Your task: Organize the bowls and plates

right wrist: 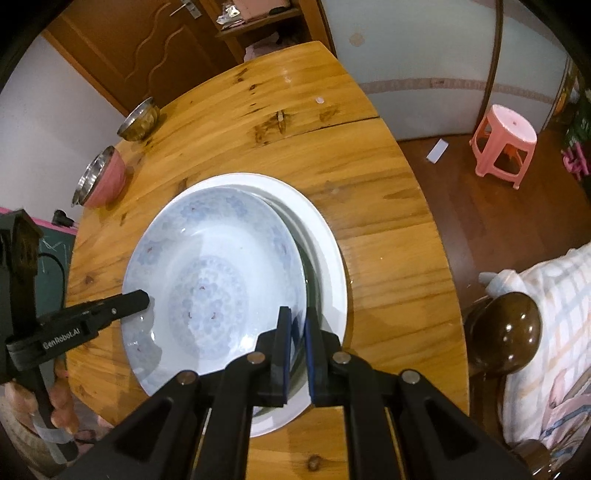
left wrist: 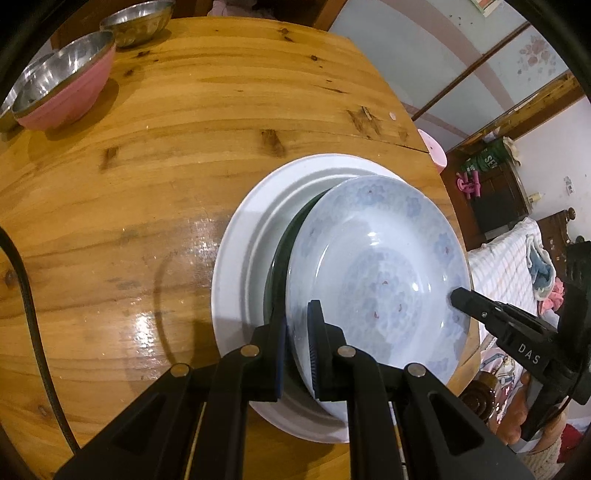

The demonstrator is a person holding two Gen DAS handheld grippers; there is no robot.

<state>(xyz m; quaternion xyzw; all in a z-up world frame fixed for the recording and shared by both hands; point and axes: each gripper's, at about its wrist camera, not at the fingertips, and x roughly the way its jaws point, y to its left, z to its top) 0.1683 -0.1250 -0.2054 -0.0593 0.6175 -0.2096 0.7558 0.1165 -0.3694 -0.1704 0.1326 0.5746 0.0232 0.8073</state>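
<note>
Blue-flowered porcelain sits pinched between both my claws: my left gripper (left wrist: 297, 332) clamps one rim of the patterned plate (left wrist: 376, 266) and my right gripper (right wrist: 297, 336) the opposite rim, so it hangs level over the white plate (left wrist: 236, 258), with a dark dish edge (left wrist: 282, 251) sandwiched between. I judge two grips keep it from tipping while stacking. Well apart on the wooden table (left wrist: 147, 166) stand the pink bowl (left wrist: 66, 88) and a steel bowl (left wrist: 140, 20); nothing blocks the stack.

Pink stool (right wrist: 504, 142), wooden door (right wrist: 147, 55), perhaps bedding (right wrist: 554, 314).
</note>
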